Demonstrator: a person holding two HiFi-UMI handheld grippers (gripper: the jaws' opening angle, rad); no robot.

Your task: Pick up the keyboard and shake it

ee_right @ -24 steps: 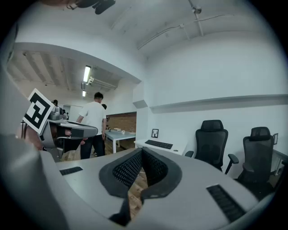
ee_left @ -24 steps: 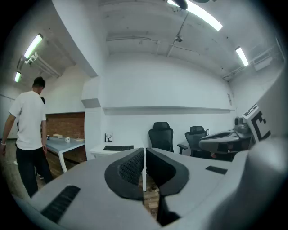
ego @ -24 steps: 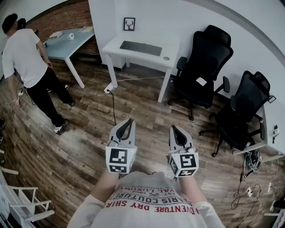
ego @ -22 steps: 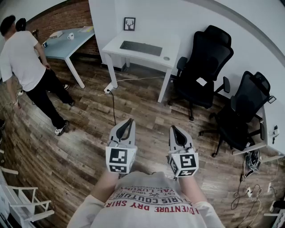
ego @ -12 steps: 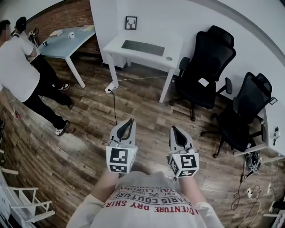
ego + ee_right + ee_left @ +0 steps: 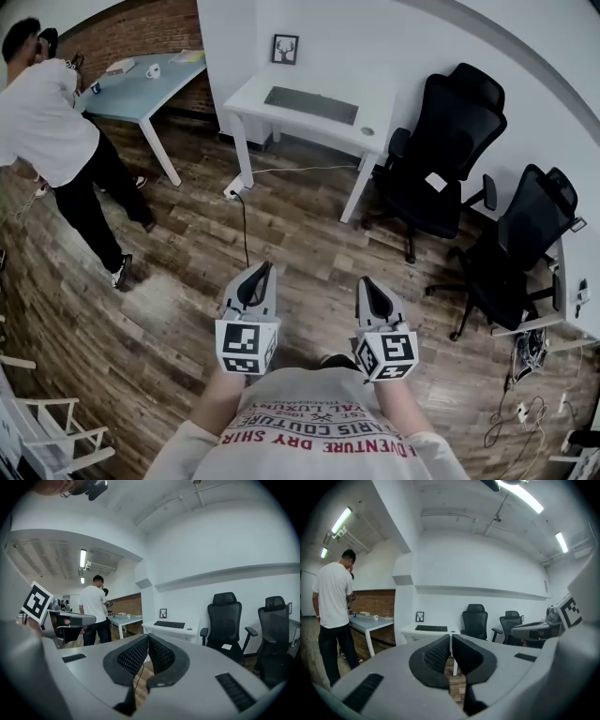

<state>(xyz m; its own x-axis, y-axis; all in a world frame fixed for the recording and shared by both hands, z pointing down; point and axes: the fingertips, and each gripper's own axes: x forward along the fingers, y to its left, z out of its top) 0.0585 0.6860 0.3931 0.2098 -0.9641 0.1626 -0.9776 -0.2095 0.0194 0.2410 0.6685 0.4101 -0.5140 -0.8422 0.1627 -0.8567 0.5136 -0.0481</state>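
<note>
A dark keyboard lies flat on a white desk against the far wall; it also shows small in the left gripper view as the keyboard and in the right gripper view as the keyboard. My left gripper and right gripper are held close to my body, well short of the desk, both pointing toward it. Both are shut with nothing between the jaws.
A small framed picture stands on the desk's back edge. Two black office chairs stand right of the desk. A person in a white shirt stands at left by a blue table. A cable runs across the wooden floor.
The view has shifted forward toward the desk a little. The person at left has moved and turned beside the blue table. Both grippers stay shut.
</note>
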